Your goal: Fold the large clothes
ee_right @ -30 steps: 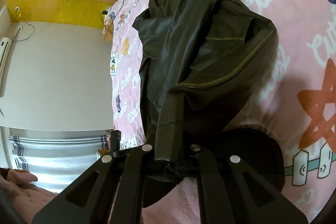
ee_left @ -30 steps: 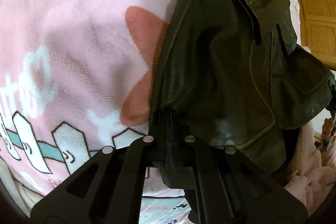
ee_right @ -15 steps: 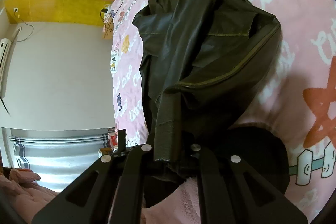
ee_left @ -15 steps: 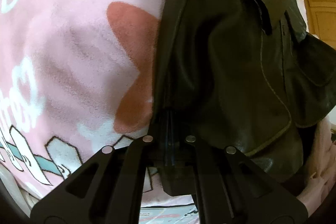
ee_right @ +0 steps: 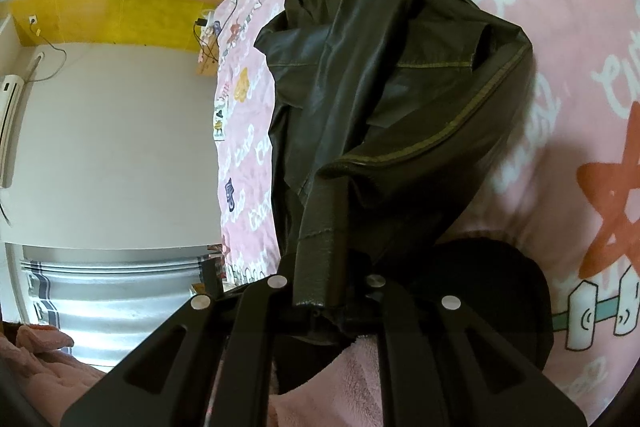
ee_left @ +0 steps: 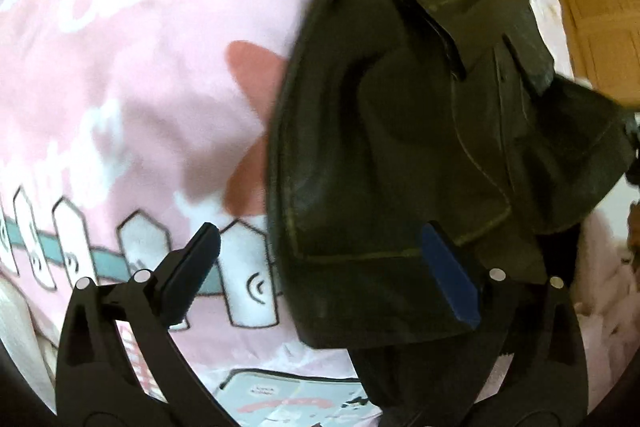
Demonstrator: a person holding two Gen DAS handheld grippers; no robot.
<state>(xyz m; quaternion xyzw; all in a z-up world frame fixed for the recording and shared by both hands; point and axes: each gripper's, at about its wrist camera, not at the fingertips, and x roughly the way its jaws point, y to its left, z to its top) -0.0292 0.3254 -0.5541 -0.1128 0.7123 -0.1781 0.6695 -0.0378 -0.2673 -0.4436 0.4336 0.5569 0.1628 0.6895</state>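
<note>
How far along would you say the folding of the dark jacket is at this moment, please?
Done: the jacket already lies doubled over itself on the pink blanket. In hand: the left gripper is opening and clear of the hem; the right gripper is shut on a jacket edge. Left: laying that edge down and tidying the bundle.

A dark brown leather jacket (ee_right: 384, 75) with pale stitched seams is lying crumpled lengthwise across the pink patterned bedcover (ee_right: 568, 39). Its near hem is hanging over the bed's edge, and one narrow strip is rising toward the camera.
</note>
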